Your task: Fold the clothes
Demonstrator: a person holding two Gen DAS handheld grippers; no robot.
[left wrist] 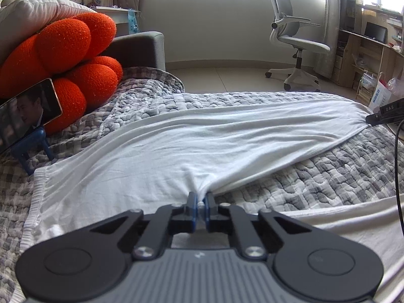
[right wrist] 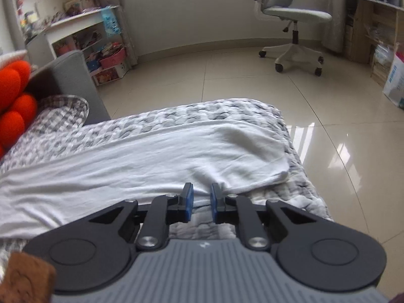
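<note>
A white garment (left wrist: 202, 139) lies stretched across the grey checked quilt (left wrist: 328, 176). My left gripper (left wrist: 200, 198) is shut on its near edge, and the fabric bunches into a pinch between the blue pads. At the far right of the left wrist view the cloth tapers to a point at my right gripper (left wrist: 373, 120). In the right wrist view my right gripper (right wrist: 201, 194) straddles the near edge of the white garment (right wrist: 151, 156). A narrow gap shows between its blue pads, and they do not press the cloth.
An orange knotted cushion (left wrist: 75, 63) and a phone on a blue stand (left wrist: 27, 111) sit at the left. More white cloth (left wrist: 353, 222) lies at the lower right. The quilt's edge (right wrist: 303, 164) drops to a tiled floor with an office chair (right wrist: 293, 25).
</note>
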